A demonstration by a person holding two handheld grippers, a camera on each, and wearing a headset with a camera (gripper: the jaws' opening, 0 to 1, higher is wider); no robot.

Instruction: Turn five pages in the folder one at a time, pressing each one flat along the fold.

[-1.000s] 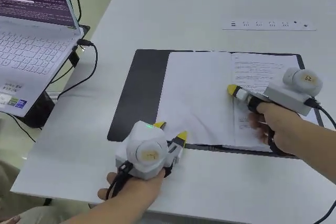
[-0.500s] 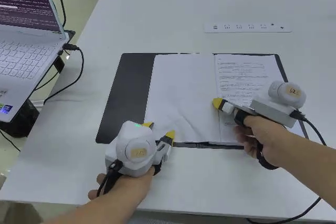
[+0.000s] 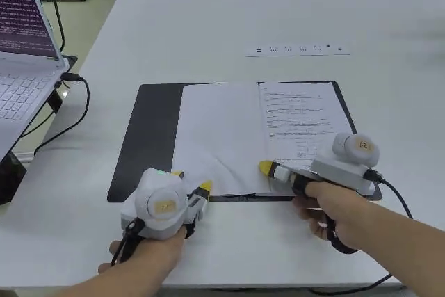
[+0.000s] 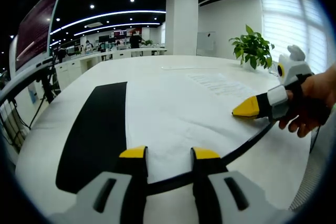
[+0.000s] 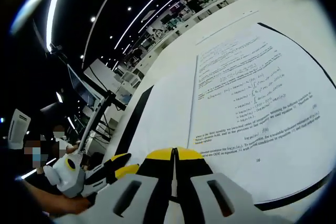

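Note:
The folder lies open on the white table, with its black cover (image 3: pixel 142 140) at the left, a blank white page (image 3: pixel 219 130) in the middle and a printed page (image 3: pixel 299 119) at the right. My right gripper (image 3: pixel 266 167) is shut, and its yellow tip rests on the fold close to the folder's near edge. In the right gripper view the shut jaws (image 5: pixel 173 153) lie along the fold beside the printed page (image 5: pixel 252 103). My left gripper (image 3: pixel 192 180) stands open at the near edge of the blank page, with nothing between its fingers (image 4: pixel 169 154). The right gripper (image 4: pixel 247 108) also shows in the left gripper view.
A laptop (image 3: pixel 17 67) stands at the far left with a black cable (image 3: pixel 73 106) trailing toward the folder. Beyond the folder lies a white power strip (image 3: pixel 299 49). The table's near edge runs just under both hands.
The right gripper has slid along the fold toward the folder's near edge. The left gripper has stayed at the near edge. The head camera has shifted.

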